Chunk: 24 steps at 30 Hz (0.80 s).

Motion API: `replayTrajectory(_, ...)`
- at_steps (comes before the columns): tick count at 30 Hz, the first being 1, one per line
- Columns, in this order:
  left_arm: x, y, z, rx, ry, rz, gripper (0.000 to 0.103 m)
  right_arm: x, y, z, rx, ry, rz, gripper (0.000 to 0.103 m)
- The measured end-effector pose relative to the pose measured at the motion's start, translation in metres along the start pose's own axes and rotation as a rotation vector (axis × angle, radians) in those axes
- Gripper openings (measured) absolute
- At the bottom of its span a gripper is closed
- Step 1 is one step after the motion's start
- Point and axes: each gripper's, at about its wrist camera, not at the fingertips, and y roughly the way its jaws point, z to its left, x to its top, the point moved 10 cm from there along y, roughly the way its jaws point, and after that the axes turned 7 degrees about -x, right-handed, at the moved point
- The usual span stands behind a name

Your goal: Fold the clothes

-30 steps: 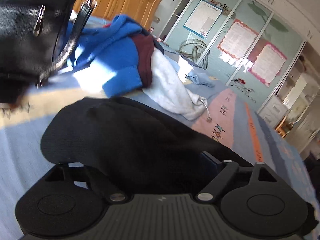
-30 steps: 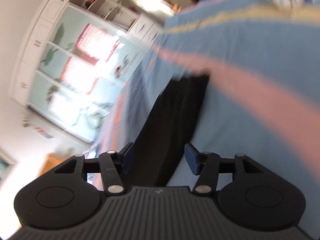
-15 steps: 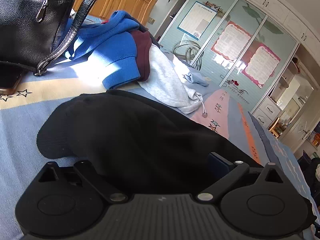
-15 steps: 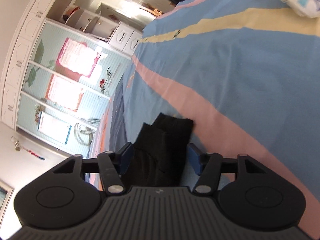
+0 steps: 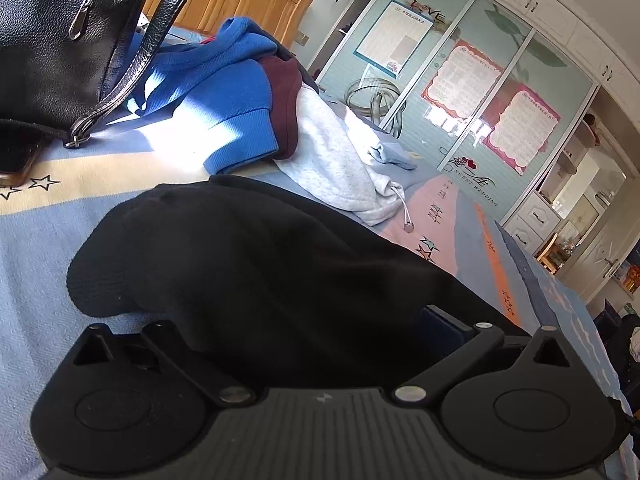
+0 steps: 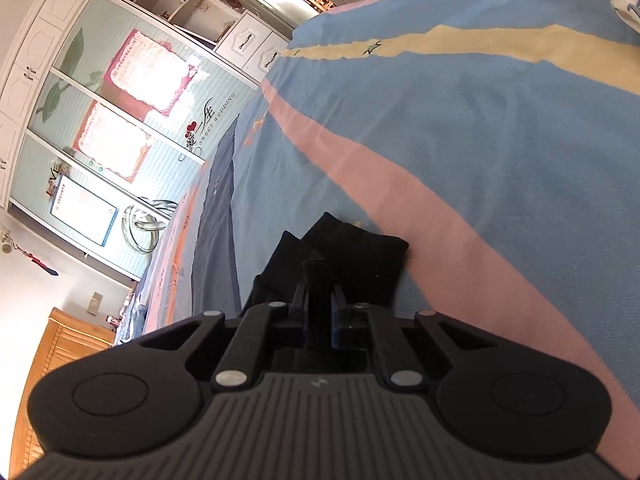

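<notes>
Claws | right claw (image 6: 318,312) pinches black garment (image 6: 344,256) edge | left claw (image 5: 304,344) wide (cloth between fingers)

Both wrist views low over bedspread (image 6: 500,152), seemingly.

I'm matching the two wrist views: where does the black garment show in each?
Left wrist: black garment fills the lower centre, draped over the left gripper.
Right wrist: lower centre, pinched in the right gripper.
Shared landmark: the wardrobe's pink-framed posters.
</notes>
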Motion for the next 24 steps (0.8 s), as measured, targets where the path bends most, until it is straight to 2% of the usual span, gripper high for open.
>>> replayTrajectory(5,0.001,-0.001,0.0,-0.003,-0.006,-0.004,0.102,0.02,-0.015,0.043,0.099,-0.01,-0.04,0.009)
replayTrajectory(7,0.001,-0.001,-0.001,-0.003,-0.006,-0.004,0.102,0.034,-0.023,0.05,0.111,-0.012,-0.074,0.009)
replayTrajectory(10,0.0,0.0,-0.001,0.002,-0.002,-0.001,0.102,0.04,-0.015,0.025,0.024,-0.001,-0.078,0.009)
replayTrajectory(12,0.0,0.0,-0.001,0.004,0.0,0.001,0.102,0.033,-0.001,-0.002,-0.057,0.001,-0.046,0.009)
replayTrajectory(14,0.001,0.0,-0.001,0.003,-0.001,0.001,0.102,0.022,0.011,-0.024,-0.082,0.008,-0.004,0.01)
replayTrajectory(18,0.002,-0.001,0.001,-0.002,-0.007,-0.002,0.102,0.024,0.001,-0.04,-0.019,0.132,-0.012,0.016)
replayTrajectory(21,0.002,-0.002,0.002,-0.01,-0.016,-0.007,0.102,0.029,-0.023,-0.038,-0.027,0.137,-0.062,0.017)
replayTrajectory(24,0.004,-0.003,0.002,-0.014,-0.02,-0.008,0.102,0.013,-0.059,-0.025,0.048,0.148,-0.066,0.018)
